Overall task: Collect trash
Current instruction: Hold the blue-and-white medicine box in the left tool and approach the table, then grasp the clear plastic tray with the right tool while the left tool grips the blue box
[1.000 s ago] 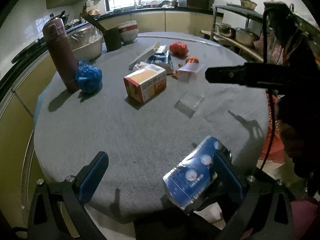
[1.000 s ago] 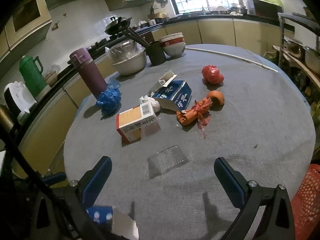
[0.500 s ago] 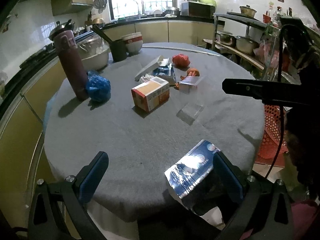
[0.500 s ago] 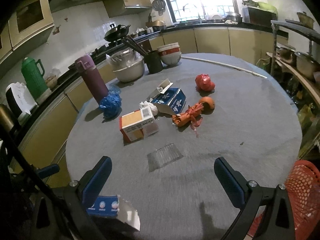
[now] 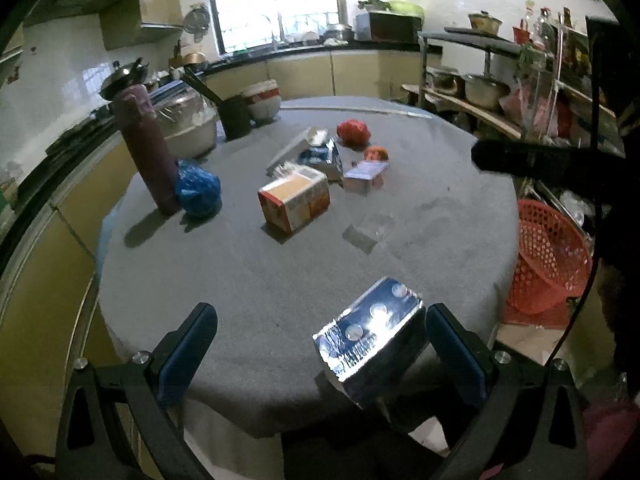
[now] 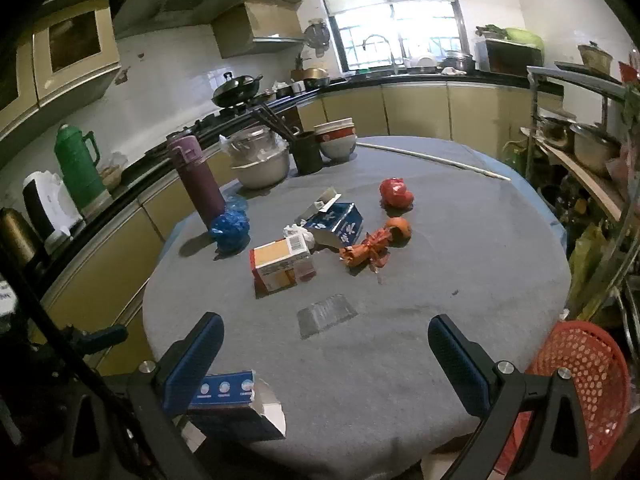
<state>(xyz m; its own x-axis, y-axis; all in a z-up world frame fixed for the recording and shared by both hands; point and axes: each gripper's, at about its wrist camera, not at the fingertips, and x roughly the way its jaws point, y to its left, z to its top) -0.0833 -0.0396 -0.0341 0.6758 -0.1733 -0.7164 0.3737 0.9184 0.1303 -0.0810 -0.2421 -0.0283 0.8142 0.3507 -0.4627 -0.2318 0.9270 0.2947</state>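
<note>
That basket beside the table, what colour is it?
The basket is red, with a perforated wall; the right wrist view shows it best.

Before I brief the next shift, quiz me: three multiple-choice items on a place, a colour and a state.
1. Where is the basket? A on the table; B beside the table; C on a shelf.
2. Colour of the bag by the flask? A blue; B green; C white.
3. The right gripper? A jaws open, empty; B shut on a box; C shut on a bag.

B: it stands below the table's edge. A: crumpled blue plastic. A: jaws apart, nothing gripped.
</note>
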